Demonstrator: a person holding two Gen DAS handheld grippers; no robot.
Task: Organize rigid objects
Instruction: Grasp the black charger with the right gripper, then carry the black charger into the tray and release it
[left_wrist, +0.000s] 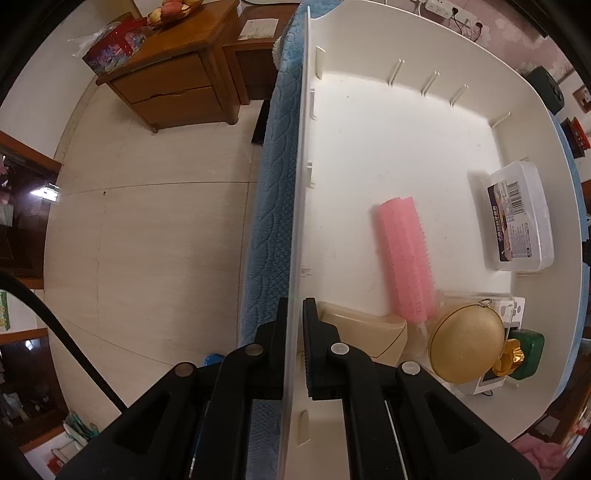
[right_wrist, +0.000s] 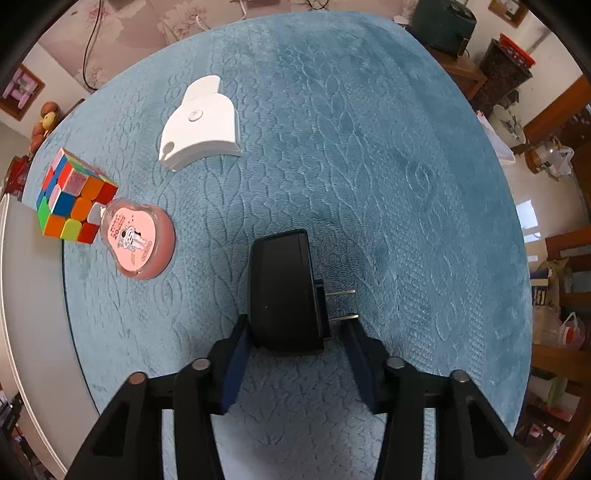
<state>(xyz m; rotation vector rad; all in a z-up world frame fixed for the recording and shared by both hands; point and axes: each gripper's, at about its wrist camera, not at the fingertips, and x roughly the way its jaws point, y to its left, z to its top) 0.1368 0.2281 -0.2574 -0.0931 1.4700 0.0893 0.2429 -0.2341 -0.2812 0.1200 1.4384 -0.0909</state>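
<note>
Left tongs (left_wrist: 294, 325) pinch the tray wall (left_wrist: 297, 206); right tongs (right_wrist: 291, 332) spread around the black charger (right_wrist: 282, 291).

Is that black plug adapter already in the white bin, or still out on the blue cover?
Still out: the black plug adapter lies on the blue cover, between the right gripper's open fingers.

Wooden nightstand (left_wrist: 173, 85) far ahead-left of the claw; fruit basket (left_wrist: 173, 9) on top. Power strip (left_wrist: 445, 7) ahead-right.
</note>
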